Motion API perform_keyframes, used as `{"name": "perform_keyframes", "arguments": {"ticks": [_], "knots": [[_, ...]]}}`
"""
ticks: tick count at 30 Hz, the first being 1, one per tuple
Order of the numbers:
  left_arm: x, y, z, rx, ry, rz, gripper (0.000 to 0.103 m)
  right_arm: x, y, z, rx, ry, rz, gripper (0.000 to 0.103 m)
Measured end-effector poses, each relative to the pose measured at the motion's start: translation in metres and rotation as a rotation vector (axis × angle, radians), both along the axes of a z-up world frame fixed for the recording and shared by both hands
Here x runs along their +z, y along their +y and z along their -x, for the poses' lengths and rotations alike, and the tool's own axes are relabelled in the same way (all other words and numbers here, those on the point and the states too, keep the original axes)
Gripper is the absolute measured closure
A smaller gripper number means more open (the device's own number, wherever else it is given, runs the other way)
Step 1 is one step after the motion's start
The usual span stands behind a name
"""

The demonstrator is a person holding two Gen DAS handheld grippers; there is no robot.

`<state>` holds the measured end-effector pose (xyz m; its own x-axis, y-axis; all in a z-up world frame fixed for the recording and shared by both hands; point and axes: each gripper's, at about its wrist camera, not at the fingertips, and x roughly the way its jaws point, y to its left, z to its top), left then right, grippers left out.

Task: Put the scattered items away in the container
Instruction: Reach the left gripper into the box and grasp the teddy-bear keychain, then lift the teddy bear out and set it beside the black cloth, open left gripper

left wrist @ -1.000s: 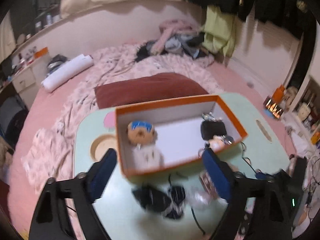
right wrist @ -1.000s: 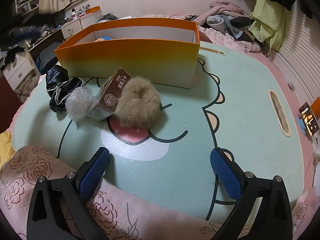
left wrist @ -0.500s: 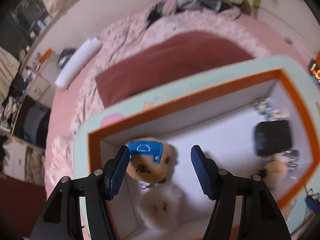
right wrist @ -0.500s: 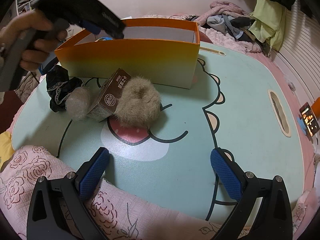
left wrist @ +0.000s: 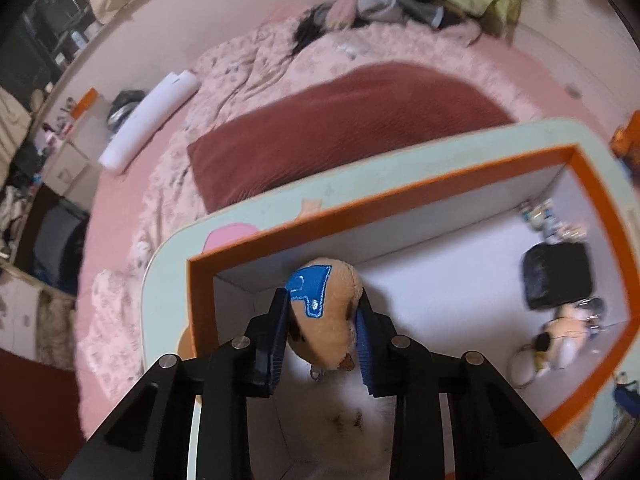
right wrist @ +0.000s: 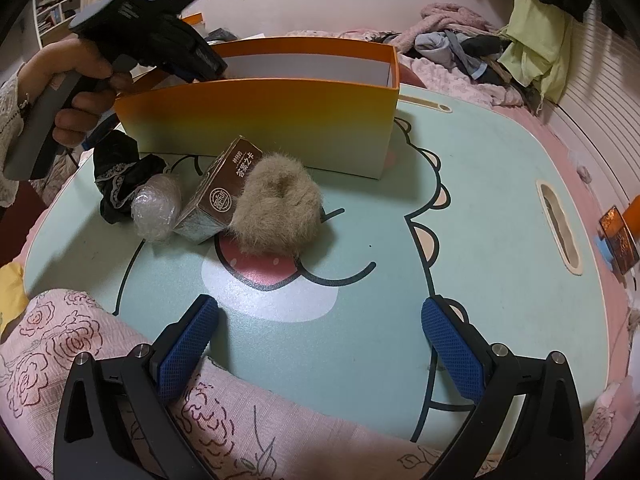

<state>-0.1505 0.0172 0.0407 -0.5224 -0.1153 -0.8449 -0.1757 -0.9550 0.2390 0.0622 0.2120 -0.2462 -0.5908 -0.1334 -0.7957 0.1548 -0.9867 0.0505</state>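
A plush bear (left wrist: 324,316) with a blue patch sits in the left end of the orange box (left wrist: 400,196), and my left gripper (left wrist: 322,300) is closing on its head, pads pressing both sides. In the right wrist view a hand holds that left gripper (right wrist: 192,60) dipped into the box (right wrist: 260,124), tips hidden. On the table in front of the box lie a furry beige scrunchie (right wrist: 276,212), a brown carton (right wrist: 228,192), a bubble-wrap ball (right wrist: 156,212) and black lace cloth (right wrist: 120,168). My right gripper (right wrist: 320,320) stands open over the near table, apart from them.
The box also holds a black pouch (left wrist: 558,280) and a small keychain figure (left wrist: 560,340) at its right end. The mint cartoon table (right wrist: 480,240) has pink floral fabric (right wrist: 80,340) over its near edge and a phone (right wrist: 618,240) past its right edge. A maroon cushion (left wrist: 340,128) lies behind the box.
My left gripper moved from in front of the box to over its left end, dropped in and shut on the bear's head. The right gripper stayed still and open.
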Motion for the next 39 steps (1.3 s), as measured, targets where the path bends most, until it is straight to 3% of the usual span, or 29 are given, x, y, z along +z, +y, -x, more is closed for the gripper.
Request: {"name": "perform_keyframes", "arguments": {"ticks": [7,10,13,16,21,25,27,30,39], "knots": [[0.075,-0.003,-0.06,-0.101,0.165,-0.177,0.074,0.0,0.0,0.0,0.0,0.001,0.0,0.002],[0.091,-0.004,-0.096,-0.159,0.212,-0.221,0.074,0.0,0.001,0.0,0.0,0.001,0.0,0.002],[0.083,-0.014,-0.127,-0.172,0.207,-0.236,0.074,0.0,0.002,-0.001,0.0,0.001,0.0,0.002],[0.063,-0.039,-0.145,-0.103,0.191,-0.262,0.074,0.0,0.001,0.0,0.0,0.002,0.0,0.002],[0.013,-0.077,-0.149,0.055,0.149,-0.205,0.074,0.0,0.003,-0.001,0.001,0.002,0.001,0.002],[-0.025,-0.079,-0.147,0.083,0.095,-0.213,0.074,0.0,0.003,0.0,0.001,0.003,0.001,0.002],[-0.026,-0.07,-0.152,0.073,0.126,-0.186,0.074,0.0,0.002,0.0,0.002,0.003,-0.001,0.002],[-0.024,-0.059,-0.152,0.039,0.122,-0.224,0.074,0.0,0.003,-0.001,0.001,0.003,0.002,0.002],[-0.016,-0.038,-0.154,-0.01,0.148,-0.219,0.073,-0.001,0.005,-0.003,0.002,0.005,0.003,0.002]]}}
